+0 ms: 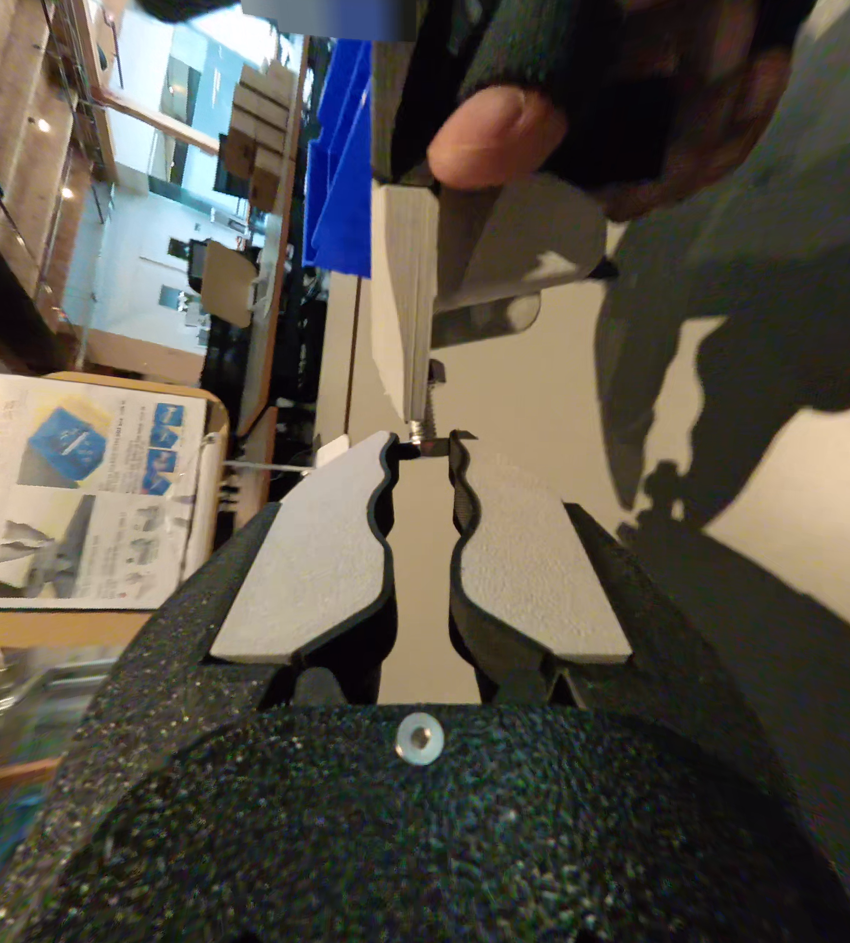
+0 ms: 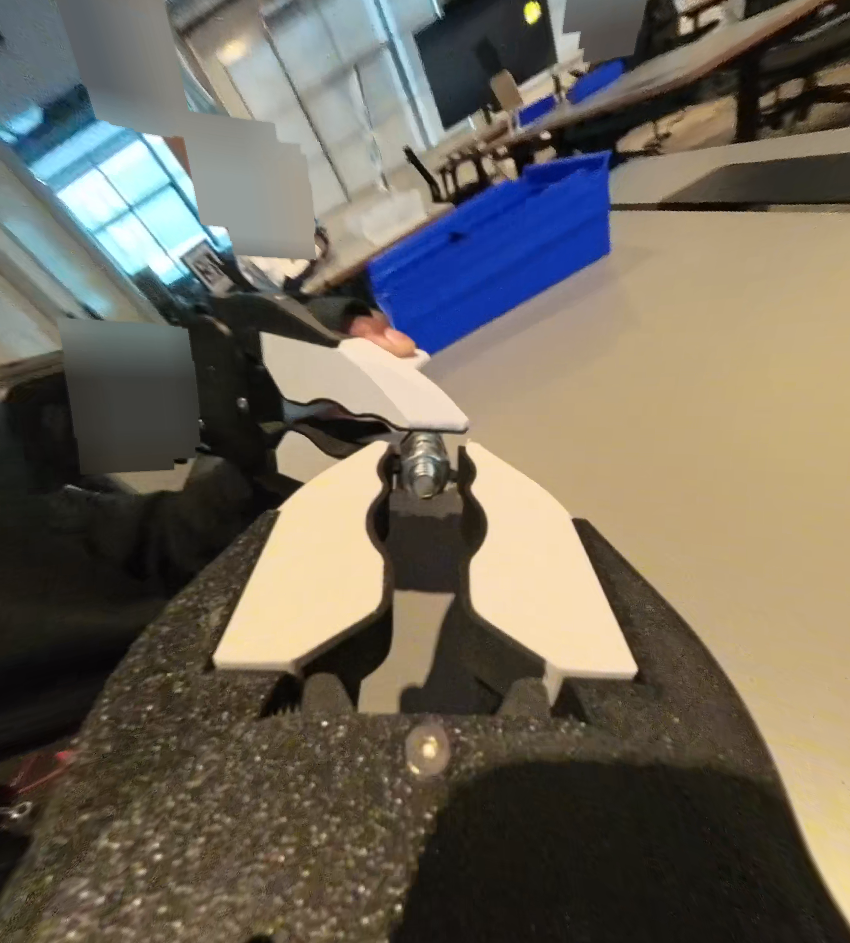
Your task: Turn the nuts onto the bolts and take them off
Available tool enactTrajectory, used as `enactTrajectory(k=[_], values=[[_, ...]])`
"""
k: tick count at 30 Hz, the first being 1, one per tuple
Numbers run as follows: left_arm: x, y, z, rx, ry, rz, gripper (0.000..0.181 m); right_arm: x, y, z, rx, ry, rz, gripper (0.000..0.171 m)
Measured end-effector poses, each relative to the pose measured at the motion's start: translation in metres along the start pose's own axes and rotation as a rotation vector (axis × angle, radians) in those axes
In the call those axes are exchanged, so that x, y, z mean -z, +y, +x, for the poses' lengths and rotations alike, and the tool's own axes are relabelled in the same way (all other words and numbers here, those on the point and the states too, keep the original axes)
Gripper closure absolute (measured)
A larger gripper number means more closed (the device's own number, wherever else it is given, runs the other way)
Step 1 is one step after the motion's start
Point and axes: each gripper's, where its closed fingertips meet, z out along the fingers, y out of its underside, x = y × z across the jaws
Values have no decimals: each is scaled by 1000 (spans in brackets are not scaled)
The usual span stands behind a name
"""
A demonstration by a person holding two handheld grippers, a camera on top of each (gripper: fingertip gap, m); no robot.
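Observation:
A silver bolt with a silver nut on its thread is held above the pale table between my two grippers. My right gripper is shut on the nut, one fingertip on each side. My left gripper reaches in from the left and grips the bolt's far end. In the left wrist view my left gripper is shut on the bolt's head end. The threaded shaft runs away from it to the nut, which sits between the right gripper's white fingers.
A blue bin stands on the table behind the grippers and also shows in the left wrist view. A printed sheet with pictures lies on a cardboard box to the side. A person's hand holds the right gripper.

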Motion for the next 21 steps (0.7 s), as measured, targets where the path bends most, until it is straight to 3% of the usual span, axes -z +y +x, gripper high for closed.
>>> enactTrajectory(k=[3,9,12,16,21], values=[[3,0,-4,116,31,58,163,4,-5,6,85,36,-10,119],[6,1,0,237,132,110,163,13,-6,11,655,248,-133,120],[5,-2,7,241,181,122,163,11,0,5,820,272,-179,125],[3,-4,17,206,224,117,163,3,12,0,823,241,-216,152],[-4,9,16,75,140,-5,163,-3,20,12,486,262,-224,152]])
